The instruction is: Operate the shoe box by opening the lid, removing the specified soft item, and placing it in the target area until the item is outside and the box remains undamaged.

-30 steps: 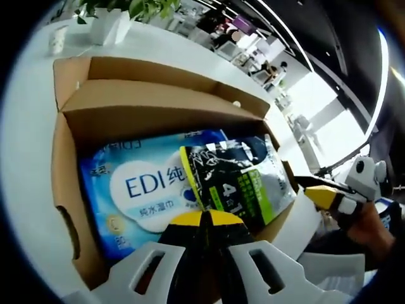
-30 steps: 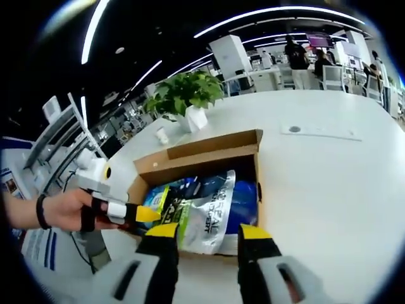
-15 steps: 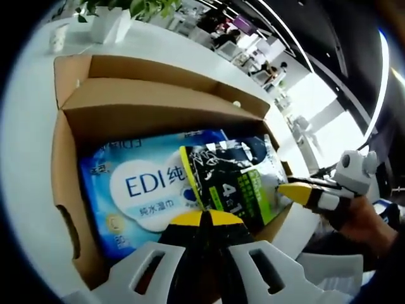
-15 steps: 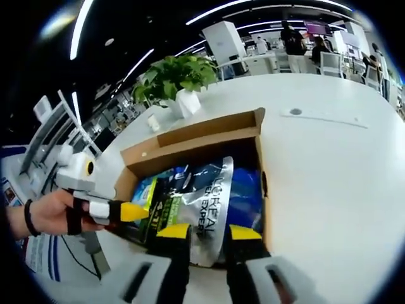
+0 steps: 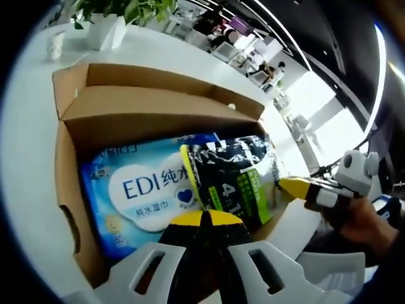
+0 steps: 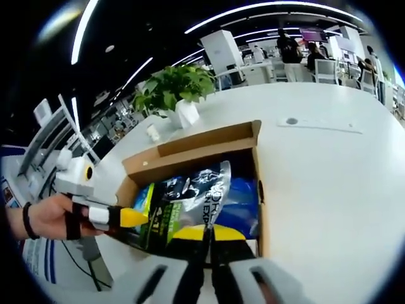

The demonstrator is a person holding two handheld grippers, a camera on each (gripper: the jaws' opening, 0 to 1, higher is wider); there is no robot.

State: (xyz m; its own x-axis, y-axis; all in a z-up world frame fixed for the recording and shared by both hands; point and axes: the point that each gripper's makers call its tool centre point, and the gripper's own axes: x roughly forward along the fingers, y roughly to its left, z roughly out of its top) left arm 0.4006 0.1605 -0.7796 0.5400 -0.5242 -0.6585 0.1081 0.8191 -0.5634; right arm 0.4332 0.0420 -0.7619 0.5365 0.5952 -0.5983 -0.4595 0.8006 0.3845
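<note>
Right gripper [image 6: 204, 233] jaws together, clamped on silver-black pouch [image 6: 190, 202] at near wall of open shoe box [image 6: 190, 151]. My left gripper [image 5: 204, 218] jaws together at pouch's near edge; grip hidden. Pouch overlaps blue wipes pack [image 5: 136, 190]. White table [image 6: 329, 171] open beside box.

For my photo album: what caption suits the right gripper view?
Right gripper pinching a black-and-green pouch in an open cardboard box.
</note>
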